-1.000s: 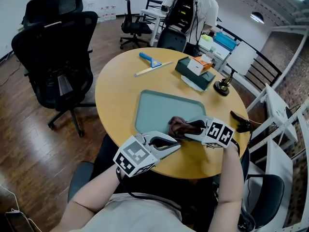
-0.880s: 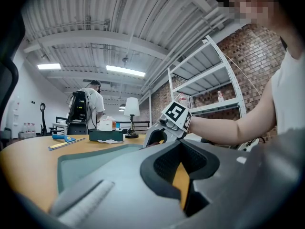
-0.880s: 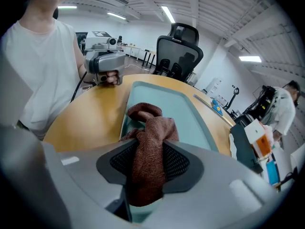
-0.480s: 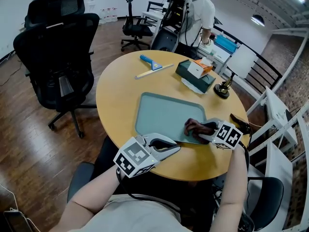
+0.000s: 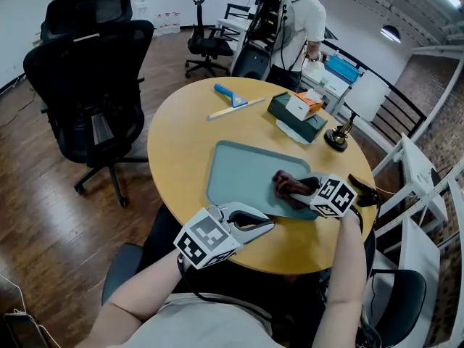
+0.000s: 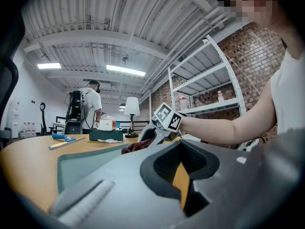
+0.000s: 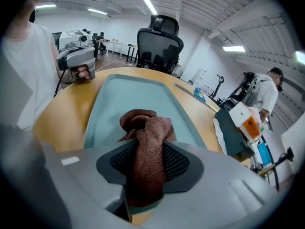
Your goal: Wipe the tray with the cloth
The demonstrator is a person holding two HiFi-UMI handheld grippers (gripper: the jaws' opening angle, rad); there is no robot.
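Observation:
A grey-green tray [image 5: 239, 167] lies on the round wooden table [image 5: 181, 143]. A dark red-brown cloth [image 5: 286, 185] is bunched on the tray's near right part, and my right gripper [image 5: 295, 189] is shut on it. In the right gripper view the cloth [image 7: 147, 142] fills the gap between the jaws over the tray [image 7: 128, 95]. My left gripper [image 5: 265, 227] rests at the tray's near edge, its jaws shut with nothing between them. The left gripper view shows the tray [image 6: 81, 163], the cloth [image 6: 136, 147] and the right gripper [image 6: 152, 135] beyond it.
At the table's far side lie a blue squeegee [image 5: 229, 93], a dark green tissue box [image 5: 293, 118] with a small orange-and-white box [image 5: 303, 106] on it, and a small lamp [image 5: 337, 136]. A black office chair [image 5: 90, 78] stands left. A person [image 5: 297, 20] stands behind.
My right gripper has dragged the cloth to the right along the tray's near part, then eased back slightly. The left gripper has stayed at the tray's near edge.

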